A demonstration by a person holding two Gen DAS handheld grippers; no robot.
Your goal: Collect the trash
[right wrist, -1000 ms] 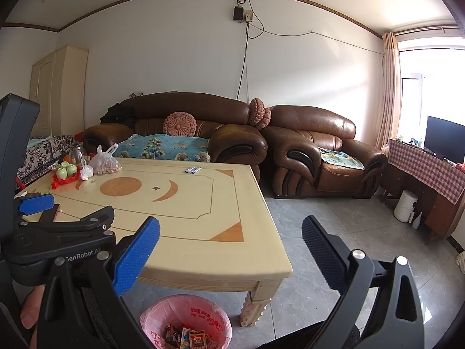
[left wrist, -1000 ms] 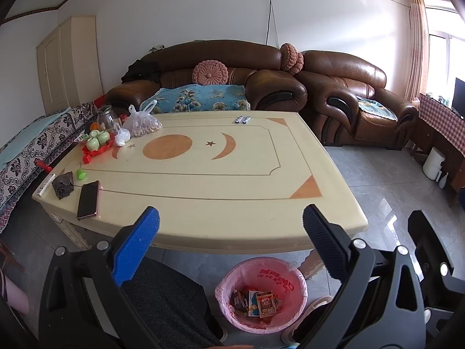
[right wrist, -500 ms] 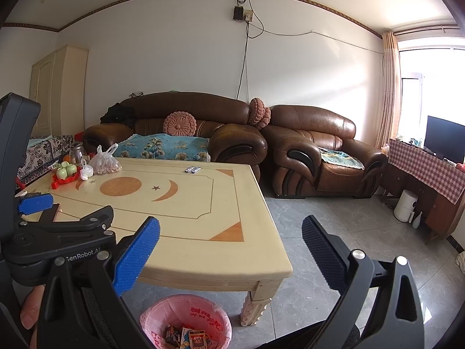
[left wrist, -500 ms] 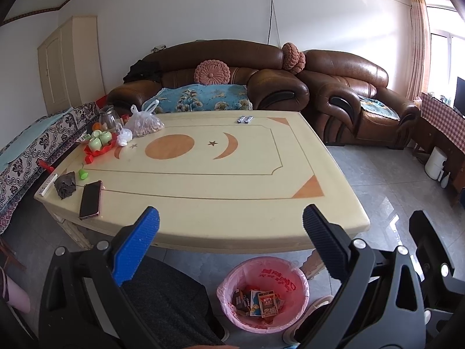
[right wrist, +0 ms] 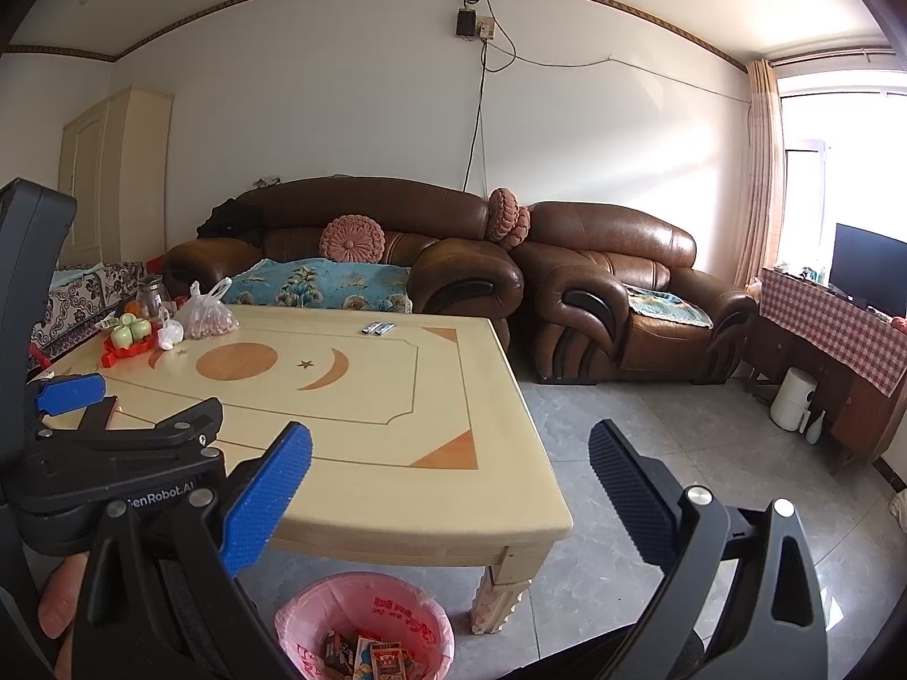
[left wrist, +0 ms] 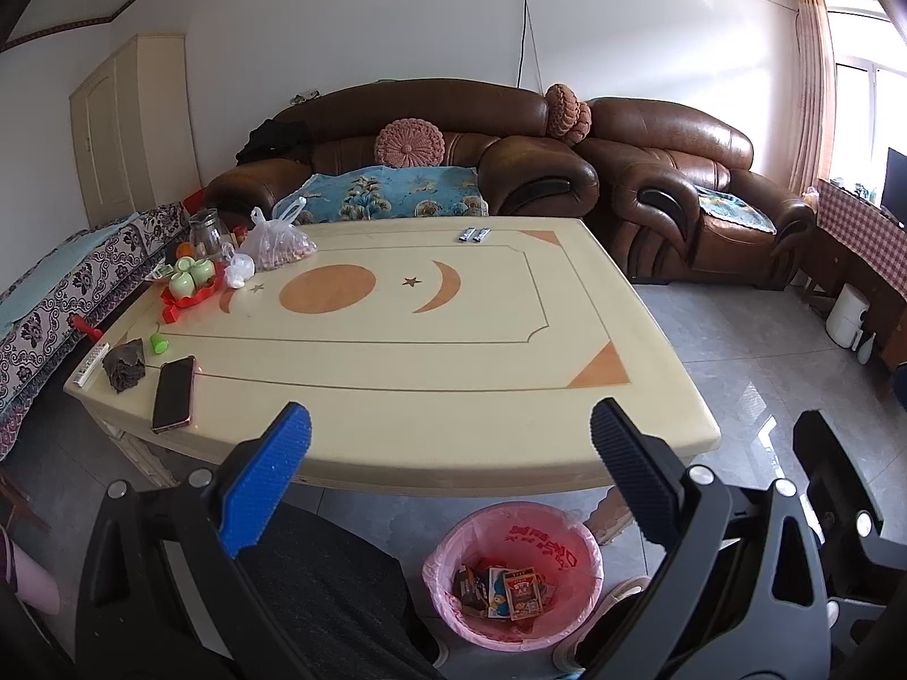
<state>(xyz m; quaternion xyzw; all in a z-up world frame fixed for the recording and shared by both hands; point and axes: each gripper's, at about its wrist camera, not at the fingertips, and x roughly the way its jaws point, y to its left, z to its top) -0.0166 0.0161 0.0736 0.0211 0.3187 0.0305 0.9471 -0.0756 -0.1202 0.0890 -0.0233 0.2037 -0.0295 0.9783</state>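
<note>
Both grippers hang over the near edge of the counter (left wrist: pixel 397 374) with nothing between their fingers. The left gripper (left wrist: pixel 450 453) stands spread wide, and so does the right gripper (right wrist: pixel 450 470). On the floor just below the counter's near edge stands a bin lined with a pink bag (left wrist: pixel 513 575), and inside it lie several printed wrappers and small packets (left wrist: pixel 510 592); the right wrist view shows the same bin (right wrist: pixel 365 626) beside the counter's carved leg (right wrist: pixel 499 589). Two small dark wrappers (left wrist: pixel 474 235) lie side by side at the far edge of the counter, well apart from both grippers. At the left end of the counter sit a phone (left wrist: pixel 173 394), a crumpled grey cloth (left wrist: pixel 124 364), a green cap (left wrist: pixel 159 344), a red tray of green cups (left wrist: pixel 190 283) and a clear plastic bag (left wrist: pixel 278 246).
</note>
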